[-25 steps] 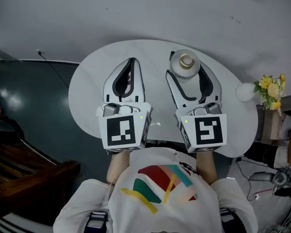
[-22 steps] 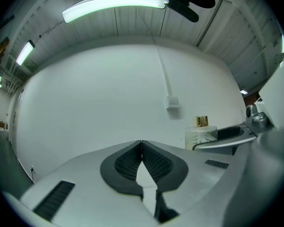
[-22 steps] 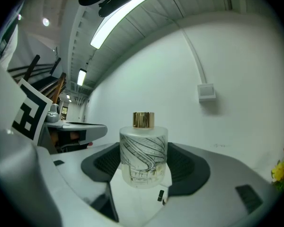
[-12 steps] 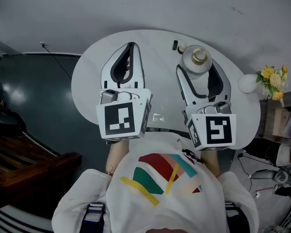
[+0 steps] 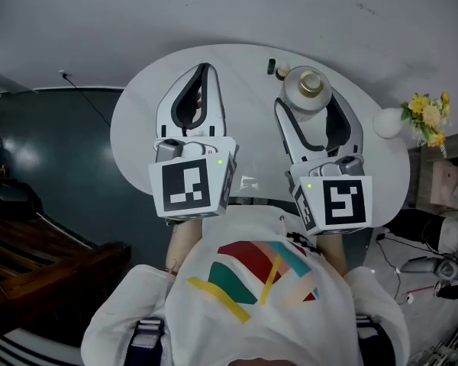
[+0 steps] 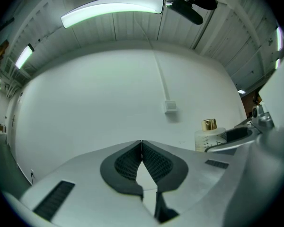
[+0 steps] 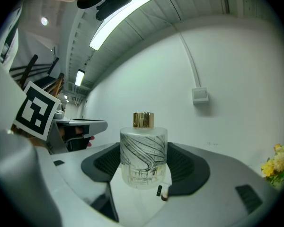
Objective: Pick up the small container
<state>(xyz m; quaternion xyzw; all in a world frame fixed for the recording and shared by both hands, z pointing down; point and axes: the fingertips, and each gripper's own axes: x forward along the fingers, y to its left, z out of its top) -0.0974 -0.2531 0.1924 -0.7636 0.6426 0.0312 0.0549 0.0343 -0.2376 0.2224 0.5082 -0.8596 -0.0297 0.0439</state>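
the right gripper [image 7: 144,168] holds its jaws spread wide, and the small container [image 7: 143,155] stands upright between them on the round white table [image 5: 244,132]. it is a frosted glass bottle with dark line drawing on its side and a gold cap [image 7: 143,119]. the dark ribbed pads [image 7: 187,167] flank it on both sides, but whether they touch the glass cannot be told. in the head view the bottle sits right at the tips of this gripper, toward the far edge of the table. just beyond it lie a small dark item [image 5: 272,68] and a small pale one [image 5: 283,72], close together. the left gripper [image 6: 141,148] has its jaws closed, pad against pad at the tips, with nothing between them. it hovers over the left half of the table, well apart from the bottle, which shows at the right edge of the left gripper view. each gripper carries its marker cube [image 5: 192,187] near the person's body. a white box [image 7: 199,94] sits on the wall behind, and yellow flowers [image 5: 426,136] stand off the table's right side beside a white ball [image 5: 386,144].
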